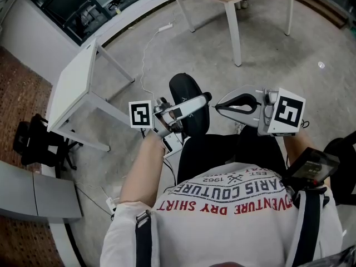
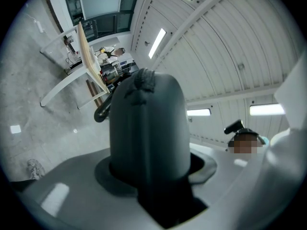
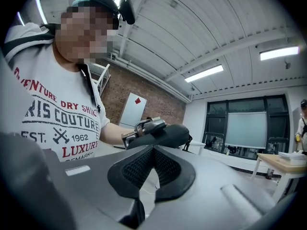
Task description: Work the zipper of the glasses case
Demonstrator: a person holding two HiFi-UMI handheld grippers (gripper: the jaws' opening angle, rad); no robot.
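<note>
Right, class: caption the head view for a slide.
Left gripper holds the black glasses case; right gripper hovers beside it.

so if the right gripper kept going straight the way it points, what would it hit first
Most likely the glasses case, which sits just beyond the tips of the right gripper and is held in the left gripper. The gap looks small in the head view, though depth is hard to judge.

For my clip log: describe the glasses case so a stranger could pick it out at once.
Start at the person's white printed T-shirt in the head view and look just ahead of it. The glasses case is the black, rounded oval clamped in the left gripper. It is the only dark, smooth shape there, and the right gripper beside it is shut on nothing.
</note>
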